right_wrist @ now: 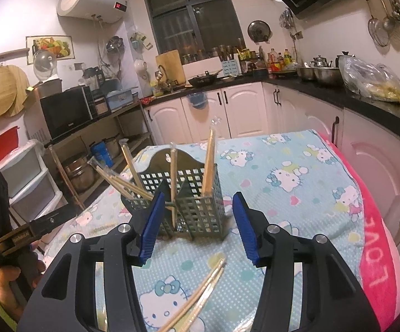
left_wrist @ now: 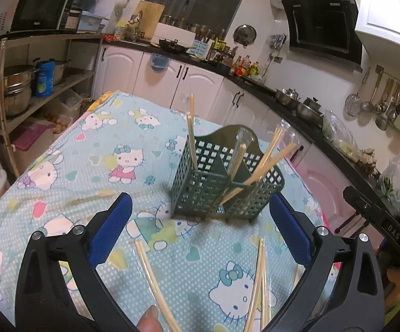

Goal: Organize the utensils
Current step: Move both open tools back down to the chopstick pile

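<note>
A dark green mesh utensil basket (left_wrist: 222, 185) (right_wrist: 197, 215) stands on the Hello Kitty tablecloth (left_wrist: 89, 166), with several wrapped wooden chopsticks (left_wrist: 191, 132) leaning in its compartments. Just short of it, my left gripper (left_wrist: 200, 197) is open wide with nothing between its blue pads. Loose chopstick pairs lie on the cloth below it, one at the left (left_wrist: 155, 285) and one at the right (left_wrist: 258, 285). From the other side, my right gripper (right_wrist: 198, 195) is half open and empty, its tips close in front of the basket. More loose chopsticks (right_wrist: 200, 296) lie under it.
A pink blanket (right_wrist: 377, 235) hangs over the table's right edge. White cabinets and a black countertop (right_wrist: 366, 96) with pots run behind and along the right. Shelves with pots and a microwave (left_wrist: 42, 2) stand at the left. A person's hand (right_wrist: 9, 276) holds the left gripper.
</note>
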A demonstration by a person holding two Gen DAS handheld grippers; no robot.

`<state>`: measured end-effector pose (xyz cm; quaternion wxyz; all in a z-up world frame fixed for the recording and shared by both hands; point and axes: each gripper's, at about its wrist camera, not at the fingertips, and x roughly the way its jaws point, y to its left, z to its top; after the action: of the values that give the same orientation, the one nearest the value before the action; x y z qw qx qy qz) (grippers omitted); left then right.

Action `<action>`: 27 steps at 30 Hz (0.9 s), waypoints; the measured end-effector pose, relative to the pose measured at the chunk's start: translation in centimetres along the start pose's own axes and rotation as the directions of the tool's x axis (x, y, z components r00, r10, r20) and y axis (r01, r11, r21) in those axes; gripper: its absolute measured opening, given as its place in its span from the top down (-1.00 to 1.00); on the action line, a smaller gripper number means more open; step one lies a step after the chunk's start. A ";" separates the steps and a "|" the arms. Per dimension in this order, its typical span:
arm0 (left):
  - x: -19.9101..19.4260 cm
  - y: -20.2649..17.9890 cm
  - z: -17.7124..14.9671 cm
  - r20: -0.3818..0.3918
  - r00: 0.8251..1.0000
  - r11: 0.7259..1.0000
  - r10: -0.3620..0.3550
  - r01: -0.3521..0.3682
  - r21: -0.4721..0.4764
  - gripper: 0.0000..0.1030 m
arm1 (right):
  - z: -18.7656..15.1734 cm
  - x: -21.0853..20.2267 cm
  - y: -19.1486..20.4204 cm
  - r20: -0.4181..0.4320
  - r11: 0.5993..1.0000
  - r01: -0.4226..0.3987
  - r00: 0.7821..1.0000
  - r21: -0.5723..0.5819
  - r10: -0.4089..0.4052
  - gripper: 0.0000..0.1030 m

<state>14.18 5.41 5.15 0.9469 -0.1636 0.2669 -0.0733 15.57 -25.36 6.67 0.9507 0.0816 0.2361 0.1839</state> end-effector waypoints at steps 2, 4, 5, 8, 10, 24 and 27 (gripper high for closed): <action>0.1 0.0 -0.4 -0.010 1.000 1.000 0.002 -0.002 0.002 -0.76 | -0.5 -0.1 -0.4 -0.012 1.000 0.004 1.000 0.004 -0.004 0.05; 0.2 0.0 -1.0 -0.025 1.000 1.000 0.003 -0.003 0.000 -0.76 | -1.0 -0.1 -0.8 -0.024 1.000 0.007 1.000 0.005 -0.007 0.05; 0.3 0.0 -1.2 -0.030 1.000 1.000 0.006 -0.006 0.001 -0.76 | -1.3 -0.1 -0.9 -0.031 1.000 0.010 0.999 0.006 -0.010 0.05; 0.6 0.1 -2.0 -0.053 0.999 1.000 0.010 -0.010 0.001 -0.76 | -1.9 0.0 -1.5 -0.048 1.000 0.017 0.999 0.013 -0.016 0.05; 0.9 0.0 -2.7 -0.075 0.997 1.000 0.007 -0.007 0.001 -0.76 | -2.4 0.1 -2.1 -0.062 0.999 0.024 0.998 0.027 -0.022 0.05; 4.2 -3.5 -6.4 -0.210 0.977 0.995 -0.021 0.041 0.091 -0.68 | -5.7 0.6 -5.3 -0.175 0.994 0.087 0.982 0.064 -0.074 0.05; 5.2 -4.4 -7.1 -0.239 0.971 0.992 -0.030 0.058 0.110 -0.59 | -6.4 0.6 -5.8 -0.191 0.993 0.093 0.978 0.069 -0.078 0.05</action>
<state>14.61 -1.84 -1.54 0.9143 -0.1042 0.3697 -0.1287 14.86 -30.00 -0.57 0.9272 0.0902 0.3352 0.1404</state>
